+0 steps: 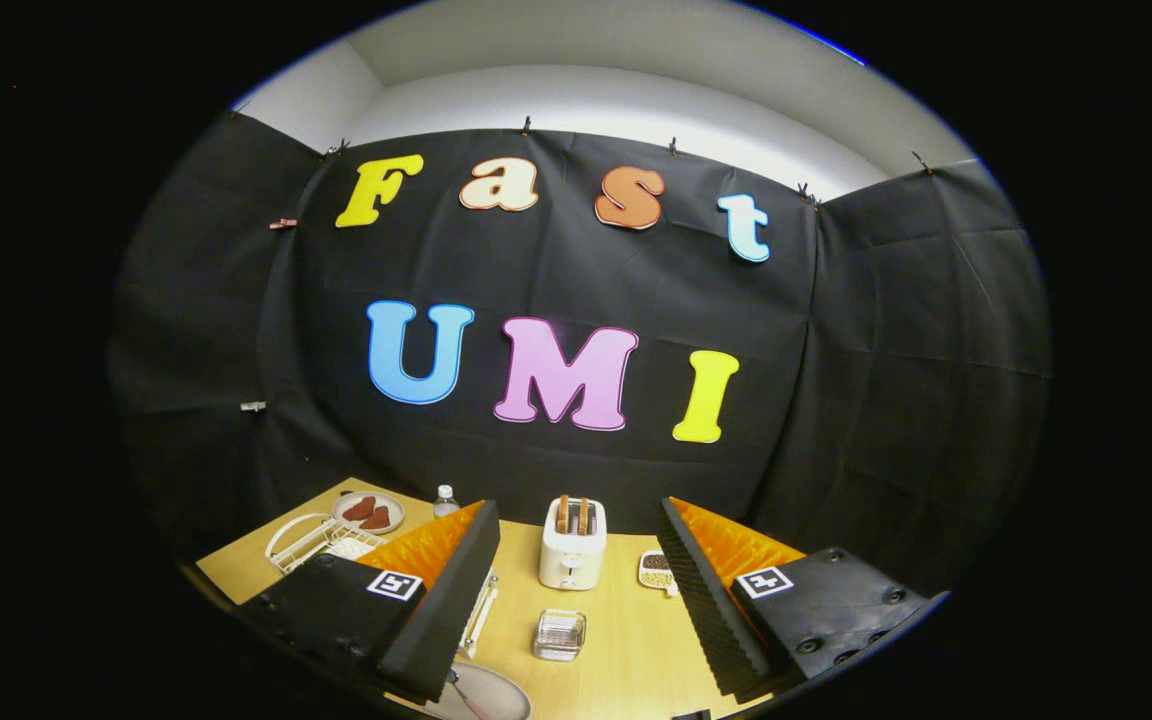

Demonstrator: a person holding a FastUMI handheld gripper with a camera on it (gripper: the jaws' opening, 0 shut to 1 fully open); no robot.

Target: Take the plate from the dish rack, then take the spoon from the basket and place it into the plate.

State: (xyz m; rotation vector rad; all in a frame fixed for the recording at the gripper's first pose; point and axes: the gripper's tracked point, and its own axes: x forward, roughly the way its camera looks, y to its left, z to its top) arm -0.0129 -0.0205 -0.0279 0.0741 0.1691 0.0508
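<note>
My gripper [576, 506] hovers open above the wooden table [626, 650], with nothing between its fingers. A grey plate [498, 697] lies on the table close below the left finger [441, 590], which partly covers it. A thin utensil that looks like the spoon [463, 692] rests on the plate's near side; its bowl is hidden. The white wire dish rack [314, 540] stands at the table's far left, beyond the left finger. A white wire piece [482, 612], perhaps the basket, peeks out along the left finger's inner edge.
A white toaster [573, 545] with two slices in it stands straight ahead between the fingers, and a small glass container [559, 634] sits nearer. A small dish of grains [654, 570] lies by the right finger. A plate of brown pieces [368, 512] and a water bottle [446, 498] stand far left.
</note>
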